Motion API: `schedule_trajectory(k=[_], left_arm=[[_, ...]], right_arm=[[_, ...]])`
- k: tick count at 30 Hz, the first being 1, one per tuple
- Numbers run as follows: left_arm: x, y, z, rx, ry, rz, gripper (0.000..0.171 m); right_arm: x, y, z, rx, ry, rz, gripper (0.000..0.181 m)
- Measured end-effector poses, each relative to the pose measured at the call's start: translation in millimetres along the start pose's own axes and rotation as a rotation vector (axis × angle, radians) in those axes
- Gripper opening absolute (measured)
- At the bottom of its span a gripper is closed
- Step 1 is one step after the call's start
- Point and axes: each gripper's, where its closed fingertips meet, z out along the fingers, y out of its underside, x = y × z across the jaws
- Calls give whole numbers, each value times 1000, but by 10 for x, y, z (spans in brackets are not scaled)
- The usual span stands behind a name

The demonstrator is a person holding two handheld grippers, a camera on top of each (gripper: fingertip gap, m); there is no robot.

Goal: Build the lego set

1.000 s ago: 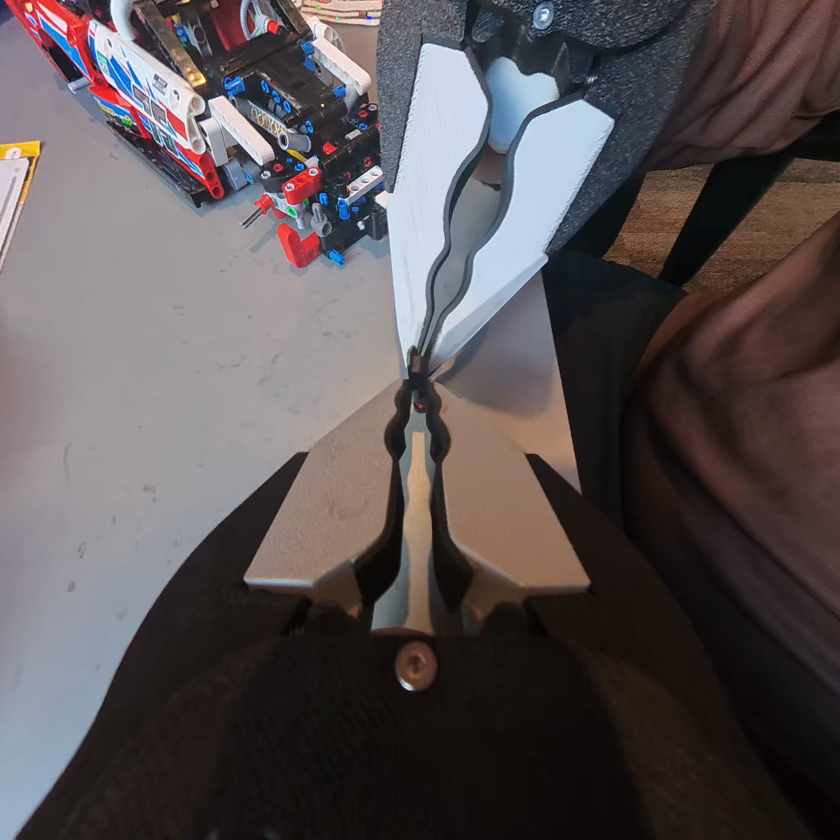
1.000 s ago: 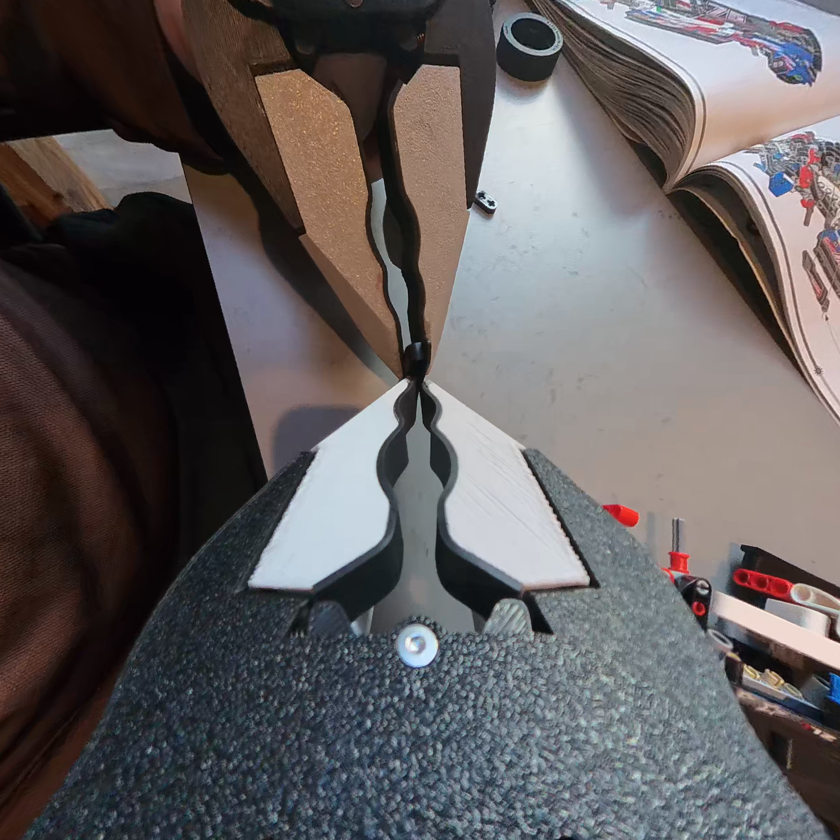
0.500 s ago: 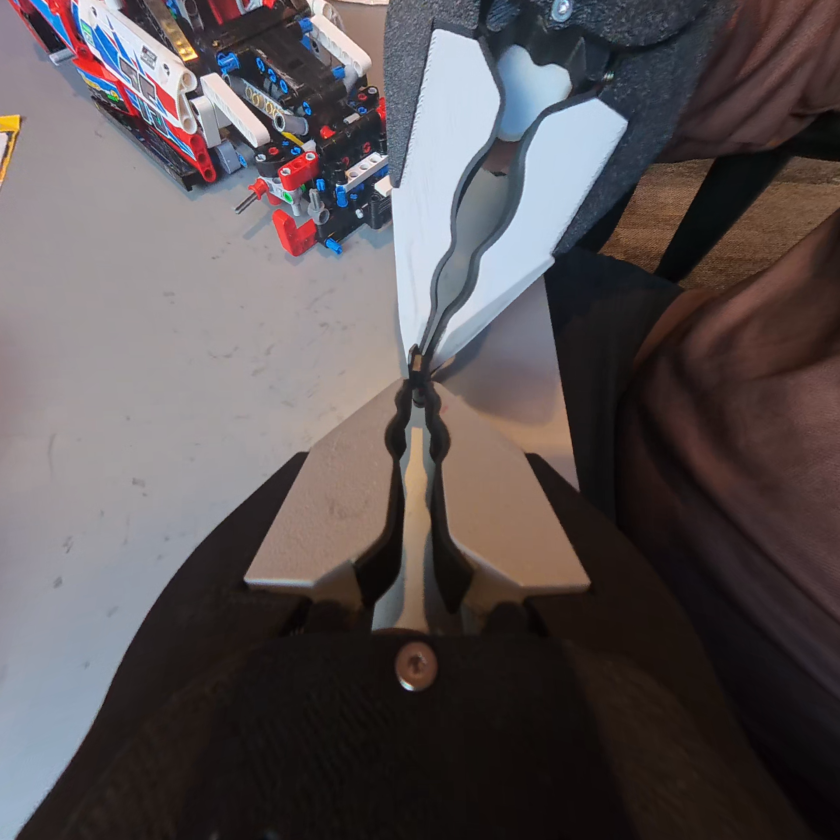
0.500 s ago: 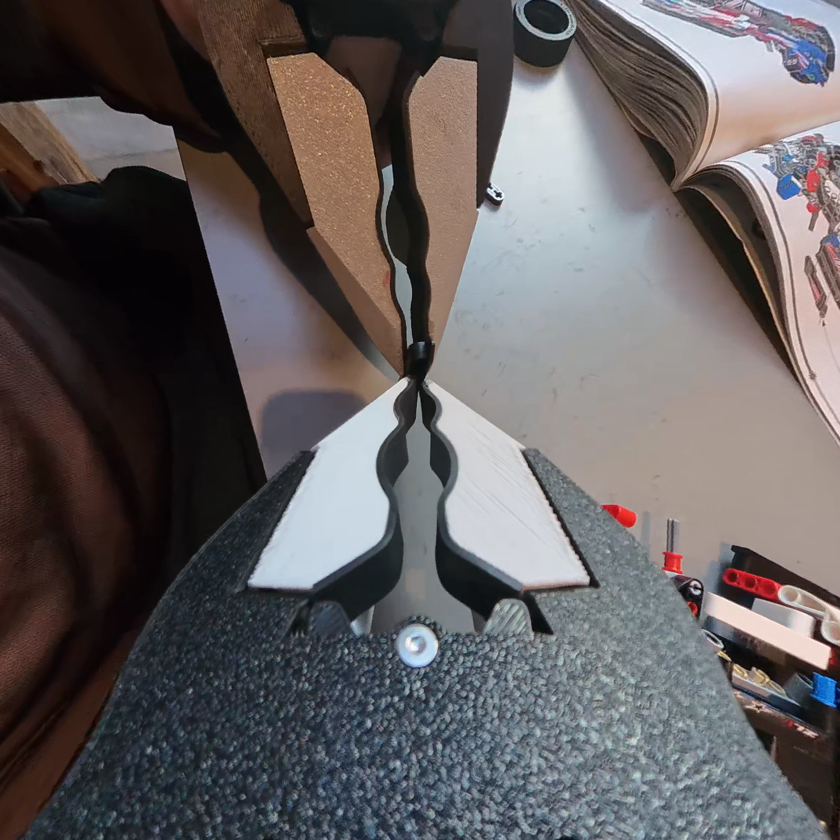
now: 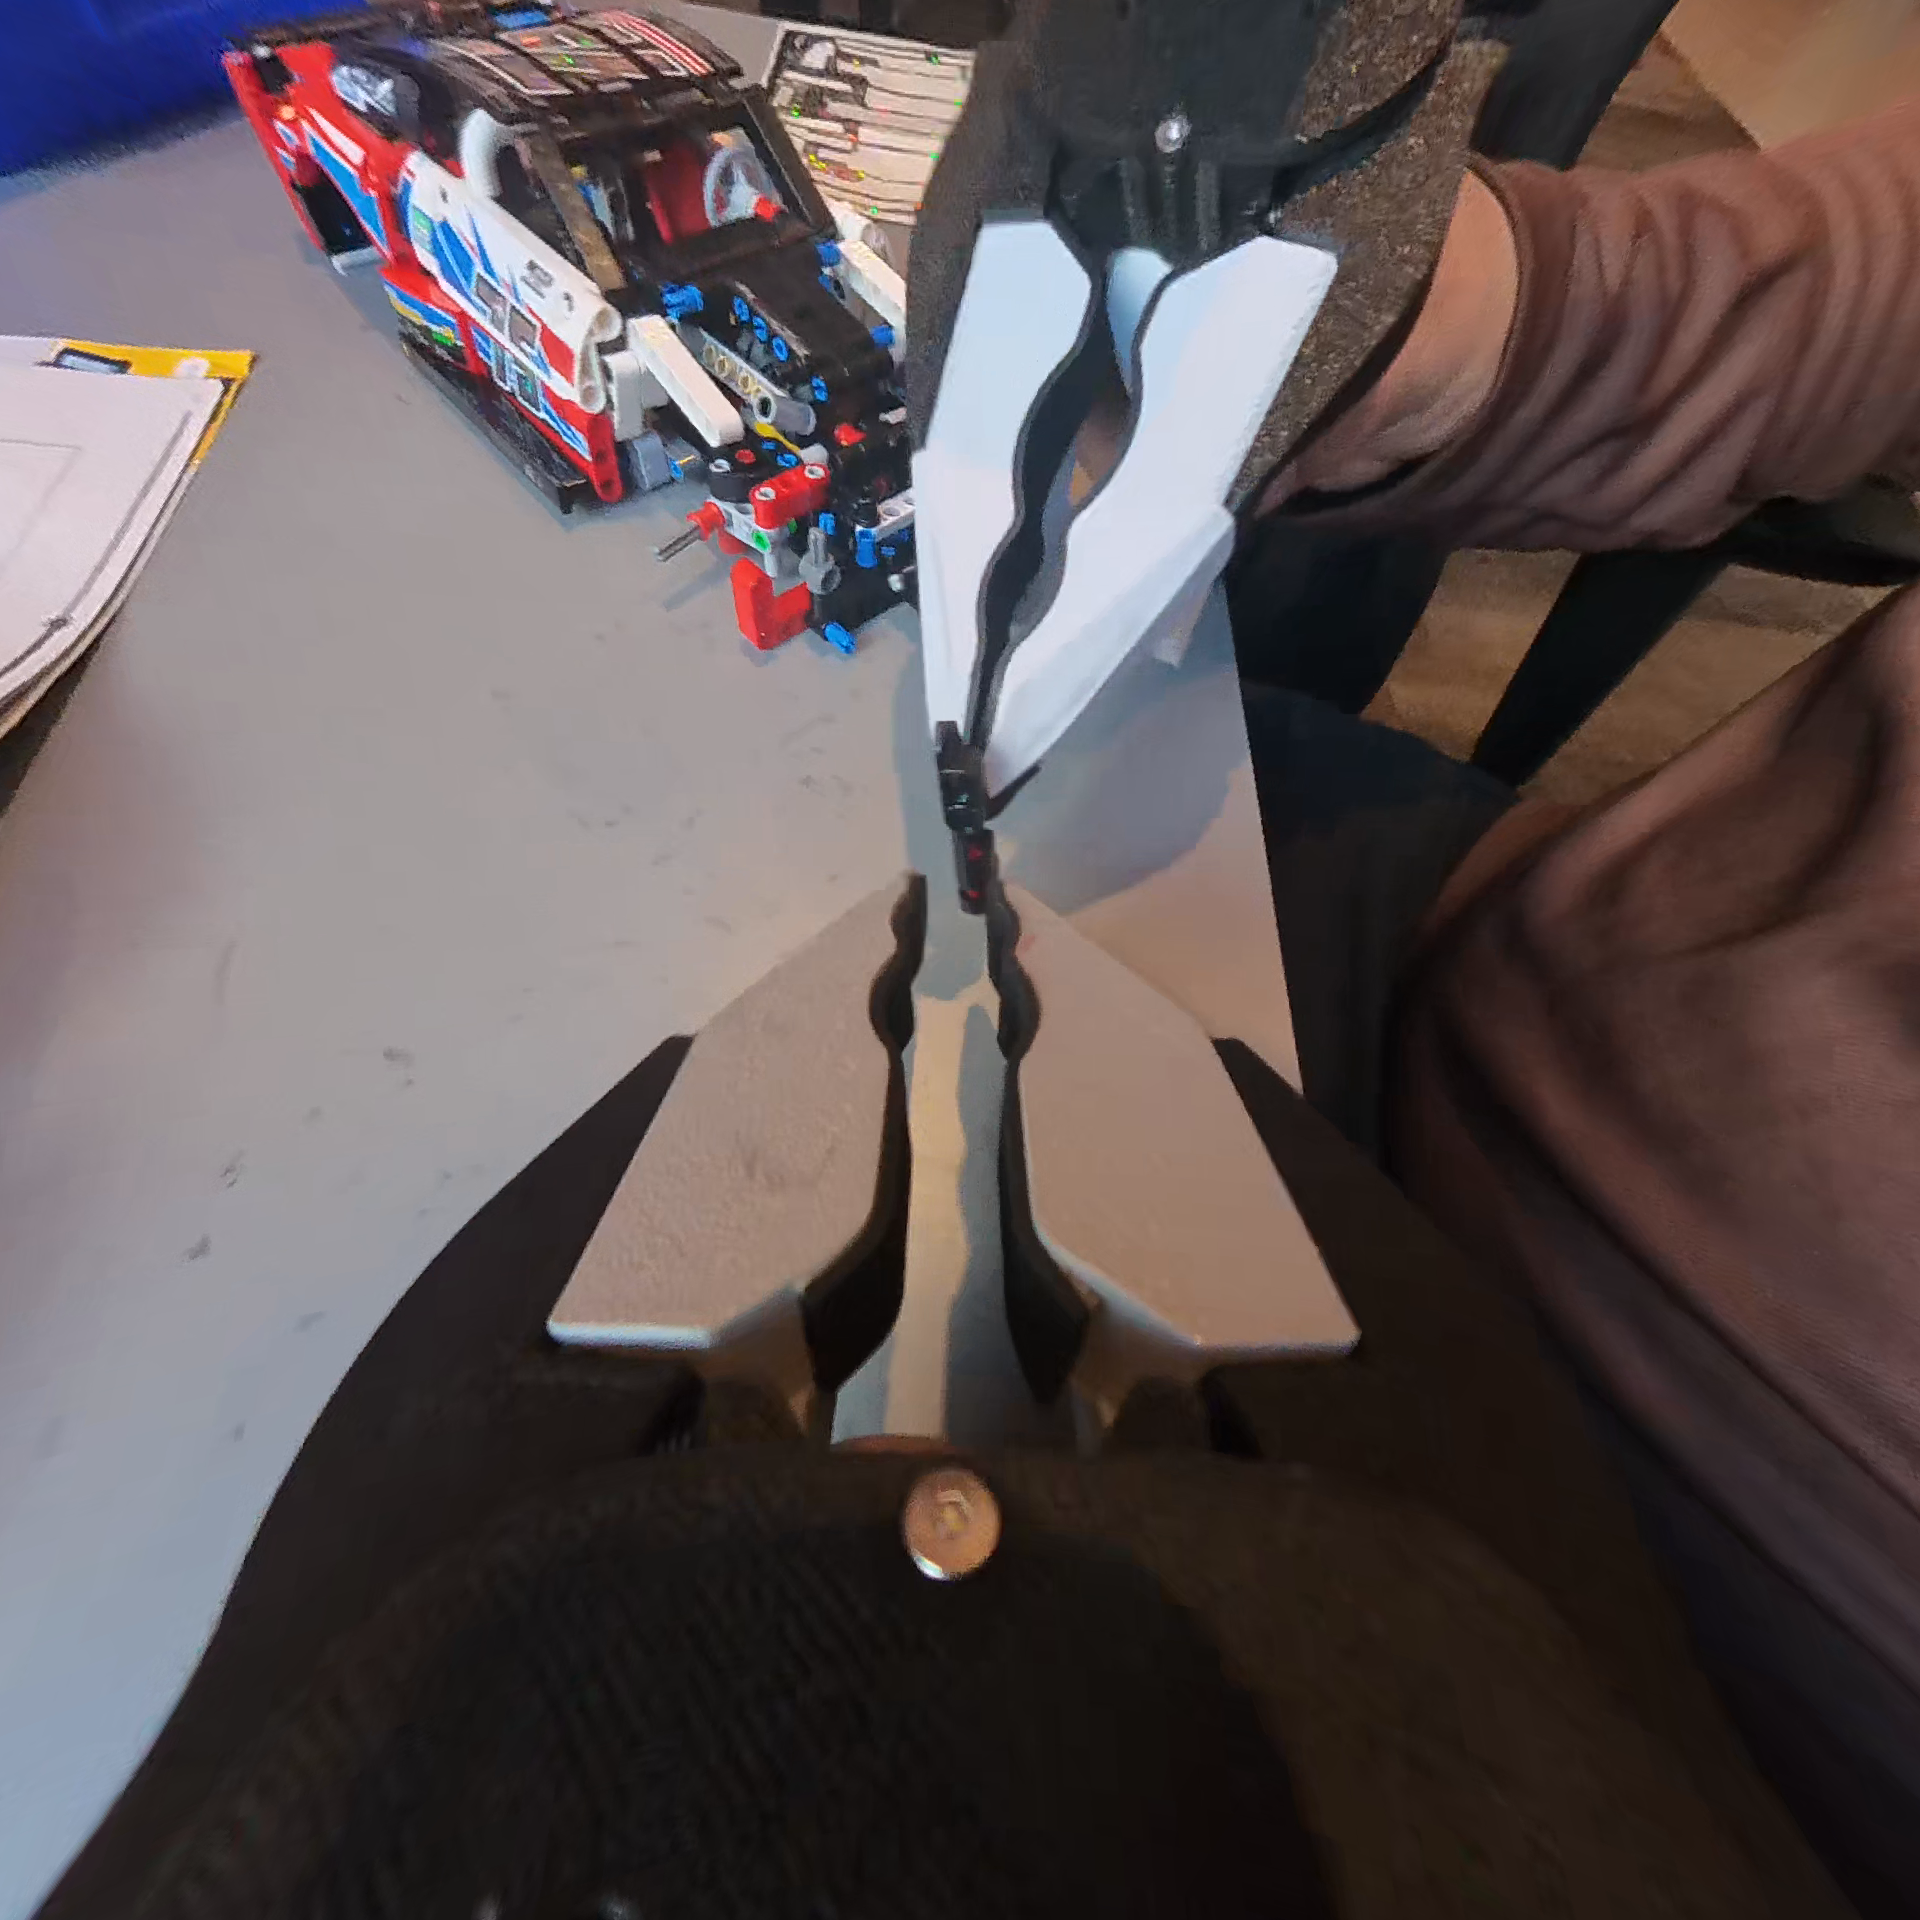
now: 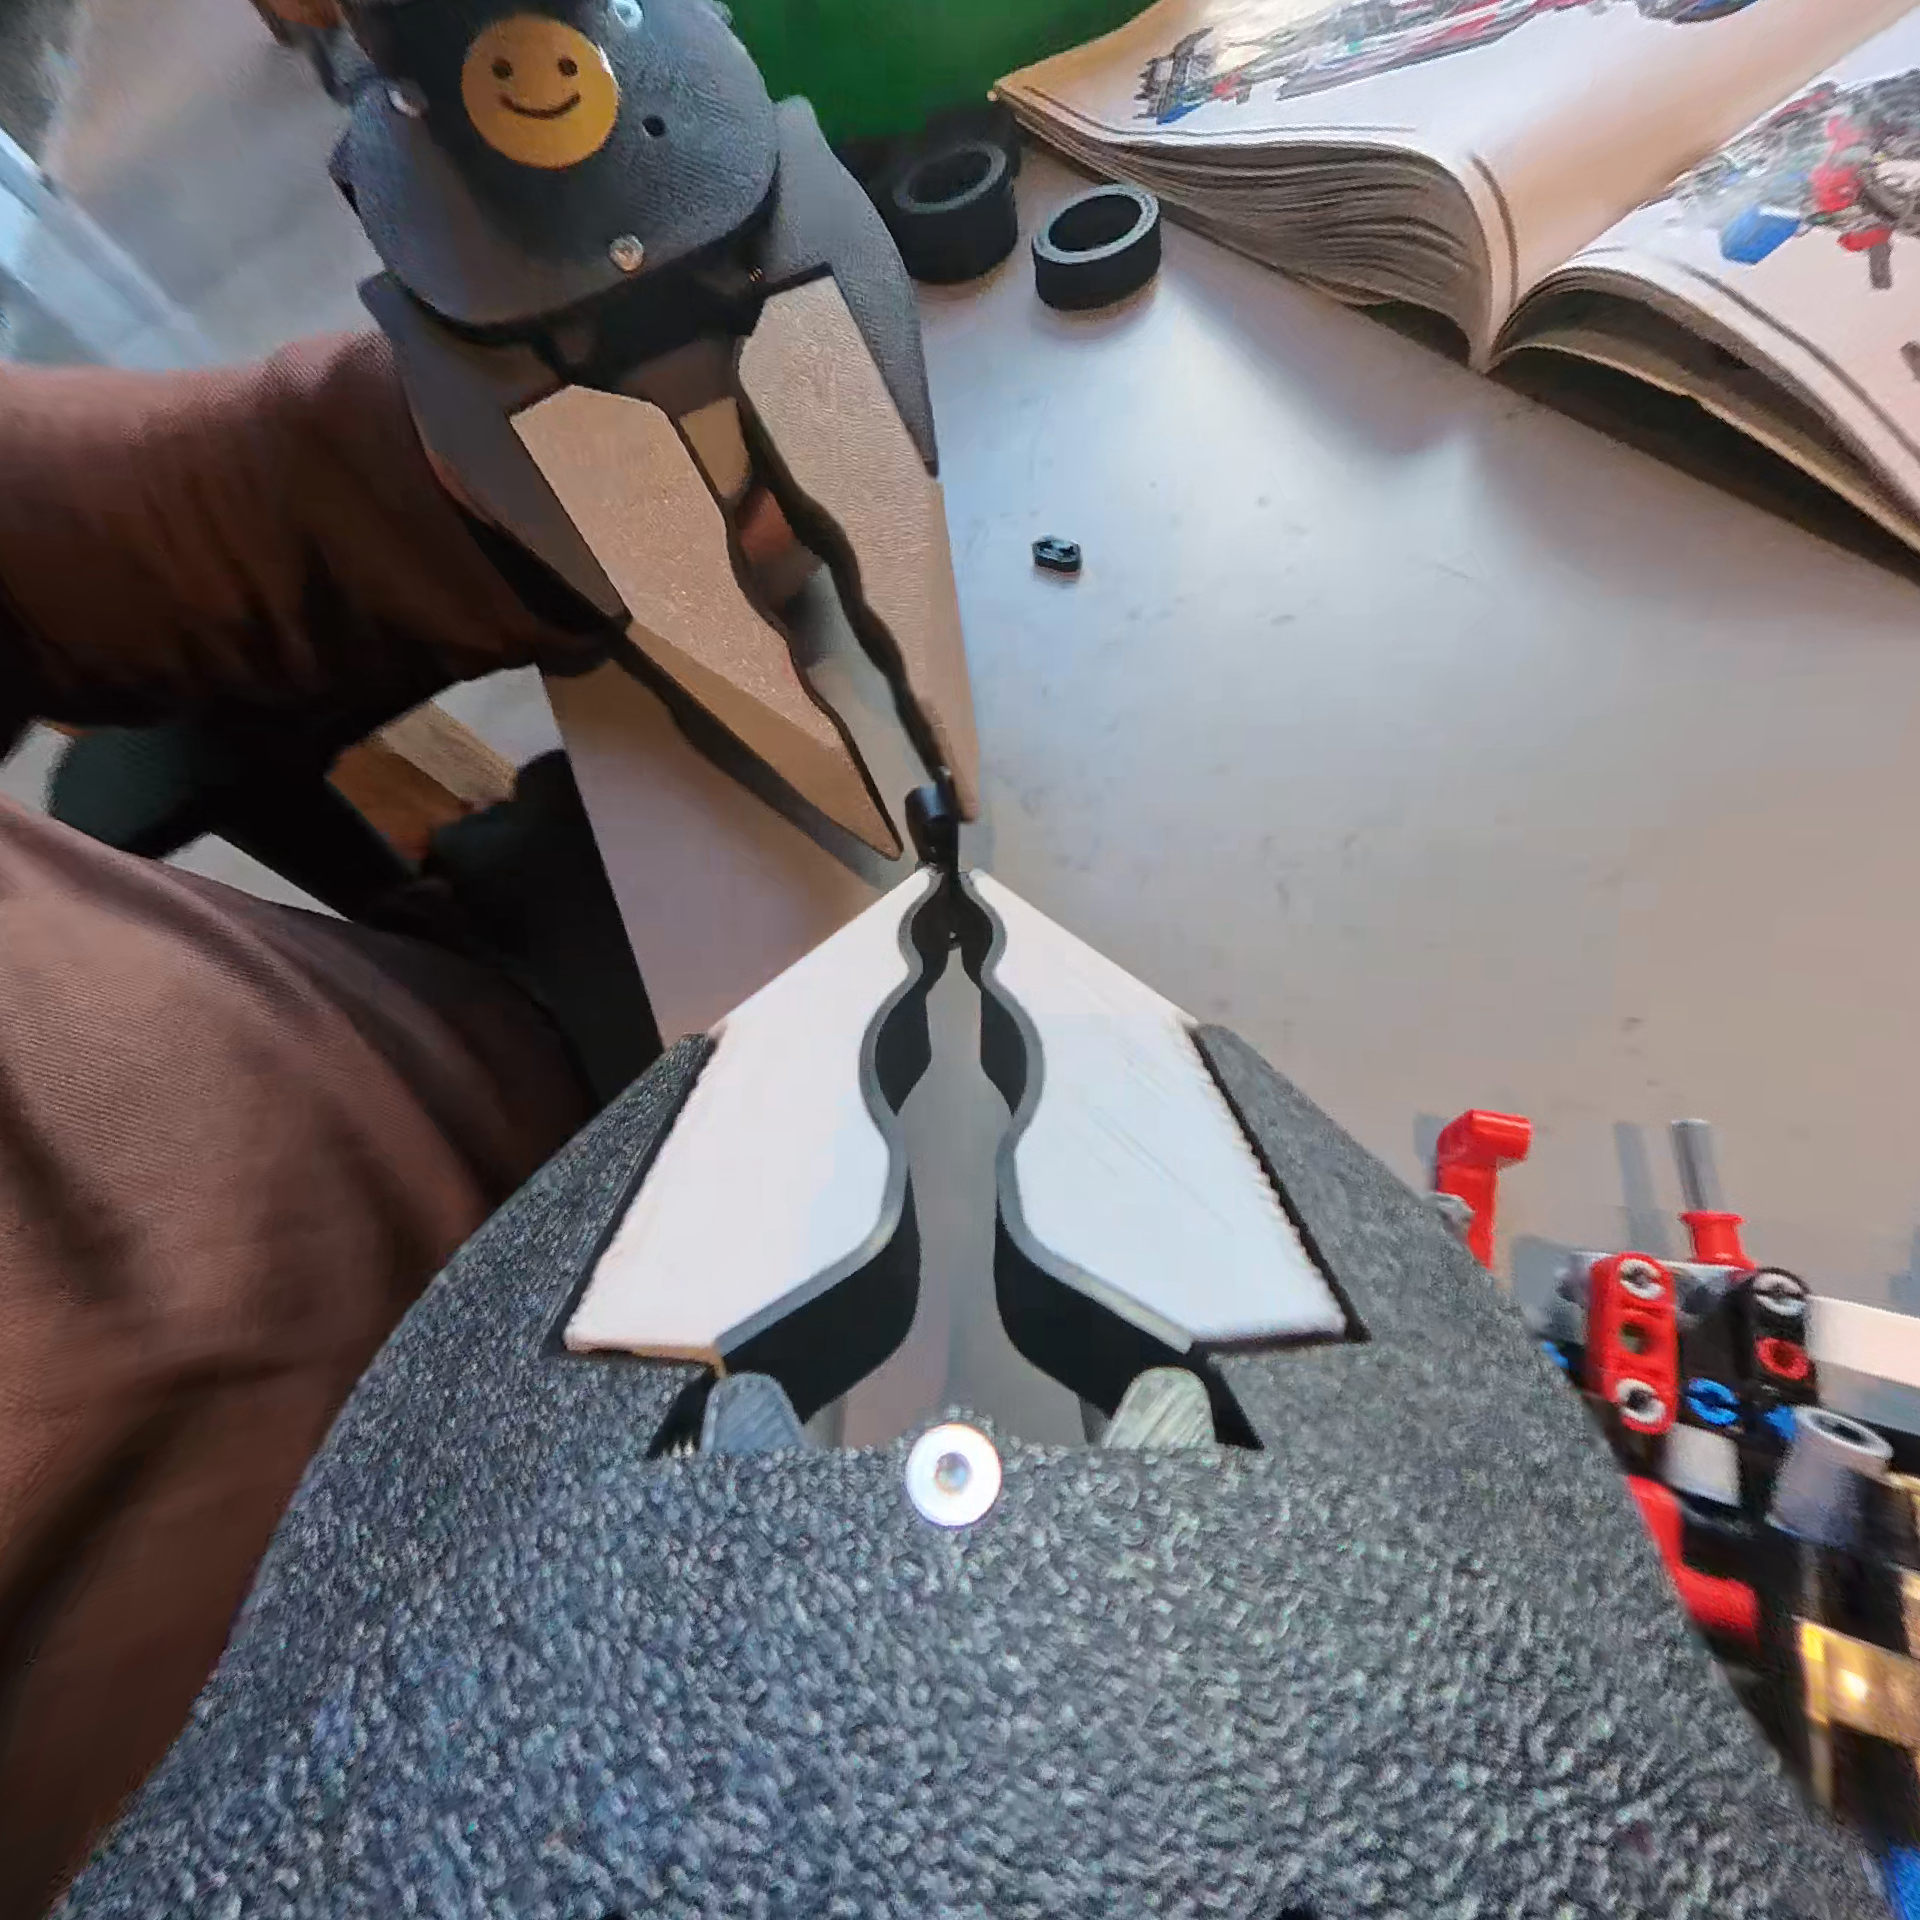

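Grey tabletop [image 5: 395,883], scuffed in places, carries the whole scene. At its far side in the left wrist view stands the half-built Lego vehicle [image 5: 582,301], red, white and black with blue pins, its unfinished end with a red angled piece facing the grippers; its near corner shows at the lower right of the right wrist view. A stack of paper sheets [image 5: 73,499] lies at the left edge. In the right wrist view an open instruction book [image 6: 1538,197] lies at the far right, two black tyres [image 6: 1096,244] stand just beside its spine edge, and a tiny black piece [image 6: 1058,553] lies alone on the table. No container shows in either view. Near the table's edge the grippers meet tip to tip. The right gripper [image 5: 966,743], white-fingered, is clamped on one end of a small black Lego part [image 5: 966,831] with red spots. The left gripper [image 5: 951,899], grey-fingered, has its jaws slightly apart, the part's other end against its right finger. Brown sleeves [image 5: 1662,343] show behind both tools.
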Motion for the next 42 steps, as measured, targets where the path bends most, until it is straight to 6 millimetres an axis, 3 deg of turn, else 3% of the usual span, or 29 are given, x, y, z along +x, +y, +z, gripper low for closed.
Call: schedule_trajectory(k=[2,6,9,13,16,22,27,34,40,42], left_arm=[[6,0,-5,2,26,-48,23],[68,-92,-70,77,89,-104,25],[42,-81,-190,116,121,-248,26],[162,-205,-303,233,319,-504,32],[144,-238,-283,243,365,-585,44],[293,-378,-254,289,562,-705,37],[291,-368,-212,301,553,-722,15],[262,-344,-208,304,479,-667,11],[163,-106,-152,135,282,-474,7],[82,-8,-157,81,204,-417,0]], right_arm=[[-46,-31,12,27,-40,36,1],[21,-90,8,45,77,-99,1],[158,-159,-79,18,354,-427,1],[95,-289,-153,5,640,-900,1],[16,-345,-139,-6,719,-1075,1],[-81,-339,-140,-49,849,-1347,1],[-162,-377,-168,-14,879,-1397,1],[-150,-386,-167,-1,884,-1367,4],[-101,-249,-44,-6,731,-1175,7],[-85,-229,-21,-3,700,-1130,0]])
